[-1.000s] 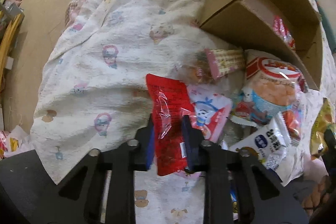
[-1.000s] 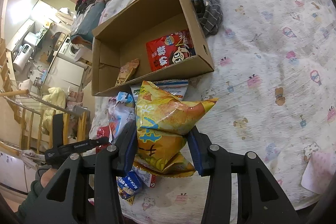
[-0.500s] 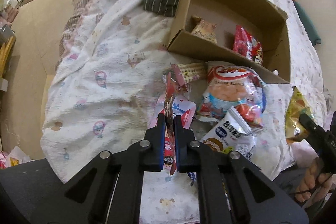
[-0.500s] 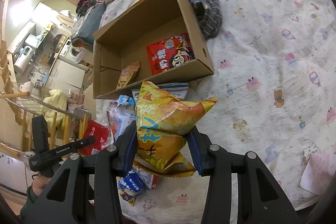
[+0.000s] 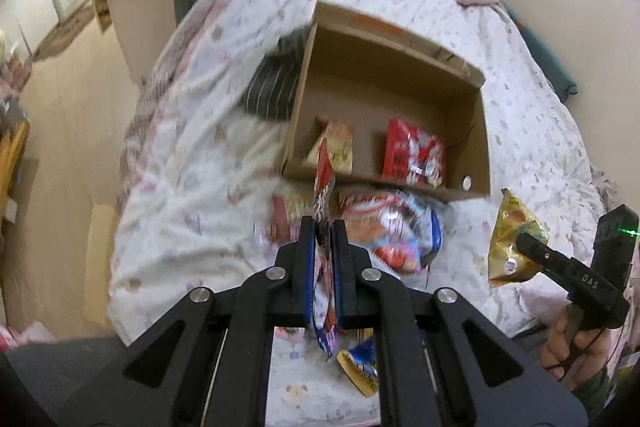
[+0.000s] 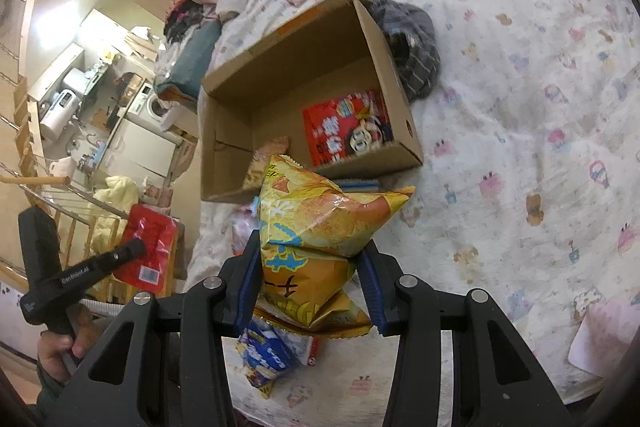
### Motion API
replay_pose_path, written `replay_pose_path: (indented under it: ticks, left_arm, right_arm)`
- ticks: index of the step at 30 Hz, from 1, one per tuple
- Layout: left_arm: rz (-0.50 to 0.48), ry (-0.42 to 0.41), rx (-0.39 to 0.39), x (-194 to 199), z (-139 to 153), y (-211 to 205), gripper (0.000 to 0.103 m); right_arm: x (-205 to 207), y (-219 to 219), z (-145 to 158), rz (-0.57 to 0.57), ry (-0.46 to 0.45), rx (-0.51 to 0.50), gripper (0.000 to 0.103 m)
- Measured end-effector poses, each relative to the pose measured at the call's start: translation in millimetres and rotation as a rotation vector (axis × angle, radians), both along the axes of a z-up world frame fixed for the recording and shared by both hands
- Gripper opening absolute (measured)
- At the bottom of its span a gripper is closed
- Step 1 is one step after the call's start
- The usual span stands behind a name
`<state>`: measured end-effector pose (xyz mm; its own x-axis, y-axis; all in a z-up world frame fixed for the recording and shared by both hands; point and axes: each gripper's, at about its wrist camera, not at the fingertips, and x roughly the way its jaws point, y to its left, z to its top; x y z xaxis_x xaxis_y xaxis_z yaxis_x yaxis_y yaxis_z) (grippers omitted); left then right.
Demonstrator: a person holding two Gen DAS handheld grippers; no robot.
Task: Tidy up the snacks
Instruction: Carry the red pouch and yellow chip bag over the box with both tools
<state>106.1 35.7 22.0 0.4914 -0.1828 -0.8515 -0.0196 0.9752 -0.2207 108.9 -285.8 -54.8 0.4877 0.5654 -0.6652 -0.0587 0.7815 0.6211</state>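
- Red packet (image 5: 325, 183), thin and slippery, hangs edge-on in the left claw (image 5: 323, 255), whose jaws are pinched tight on it; it sits in the air in front of the box's near wall, above the loose snack pile (image 5: 390, 231) on the bed (image 5: 192, 163).
- Yellow chip bag (image 6: 320, 227) is gripped at its waist by the right claw (image 6: 310, 291), jaws part-way apart and pressing into the puffed sides; it is held up just short of the box (image 6: 312, 39).
- The box lies open on the bed with two snacks already inside: a red cartoon pack (image 6: 348, 131) and a tan pack (image 5: 336, 147).
- Risk, as I judge it: the red packet is held only by a narrow strip, so a quick swing could let the film slide out and drop short of the box, back onto the pile.
- Risk: the chip bag is air-filled; a harder squeeze could burst it, and its wide top could catch the box's near wall.
- Risk: both claws heading for the same opening could knock together, or nudge the light box across the soft bedding.
- Hard to make out: the left view is motion-blurred, so the red packet's print and the pile's items are unclear.
- Hidden: each claw covers the snacks right beneath it; a blue-and-yellow pack (image 6: 264, 355) shows only in part, and the dark striped cloth (image 6: 412, 47) is half behind the box.
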Motion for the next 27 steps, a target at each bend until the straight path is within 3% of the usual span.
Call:
replay_pose_path:
  ticks: [15,21,27]
  left_arm:
    - [-0.061,-0.106,0.063,61.1,35.5,-27.9,0.005]
    - [-0.075,-0.114,0.091,88.0,32.5,-35.6,0.005]
    - [-0.075,-0.087,0.100,116.7,11.3,-38.3,0.005]
  right_arm:
    - [56.3,10.5,51.9,0.006,-0.106,0.020,0.046]
    - [85.1,18.4,52.9,0.011,-0.103,0.021,0.046]
    - [117.4,27.2,47.5,0.015,-0.093,-0.006,0.046]
